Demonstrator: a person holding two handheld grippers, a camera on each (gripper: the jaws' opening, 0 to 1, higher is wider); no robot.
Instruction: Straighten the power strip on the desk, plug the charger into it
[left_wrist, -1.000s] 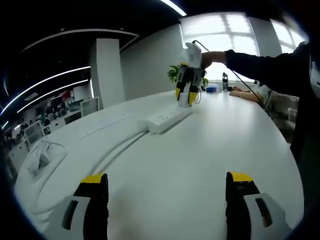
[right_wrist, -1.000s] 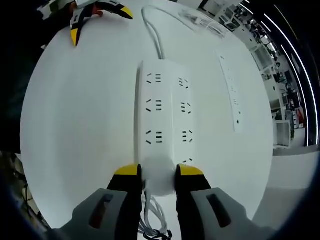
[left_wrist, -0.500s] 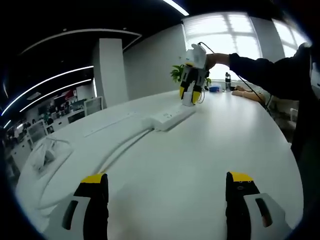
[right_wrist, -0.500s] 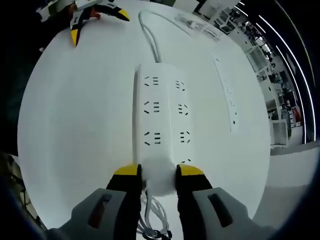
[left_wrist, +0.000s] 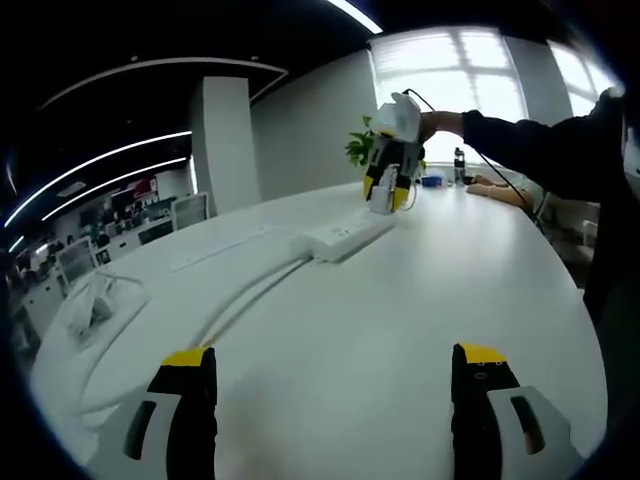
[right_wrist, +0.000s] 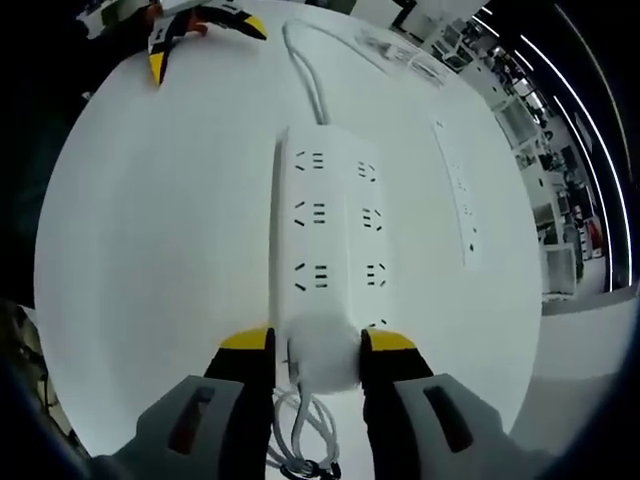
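Observation:
A white power strip (left_wrist: 345, 238) (right_wrist: 325, 230) lies on the white desk (left_wrist: 400, 310), and its cord (right_wrist: 305, 70) runs off toward the left gripper. My right gripper (right_wrist: 320, 345) is shut on a white charger (right_wrist: 322, 350) just over the strip's near end, with the charger's cable (right_wrist: 300, 440) hanging below. In the left gripper view, the right gripper (left_wrist: 390, 178) stands upright over the strip's far end, held by a person's dark sleeve (left_wrist: 520, 140). My left gripper (left_wrist: 335, 375) is open with nothing between its jaws, low over the desk and well short of the strip. It appears again as the left gripper (right_wrist: 200, 25) beyond the strip in the right gripper view.
A long flat socket panel (right_wrist: 462, 190) (left_wrist: 220, 245) is set into the desk beside the strip. A bundle of white cable (left_wrist: 90, 305) lies at the desk's left. A plant (left_wrist: 358, 148) and a bottle (left_wrist: 458, 165) stand at the far end. The desk edge curves off at right.
The right gripper's jaws stand slightly wider around the charger, which looks a little larger between them. The left gripper stays open and in place.

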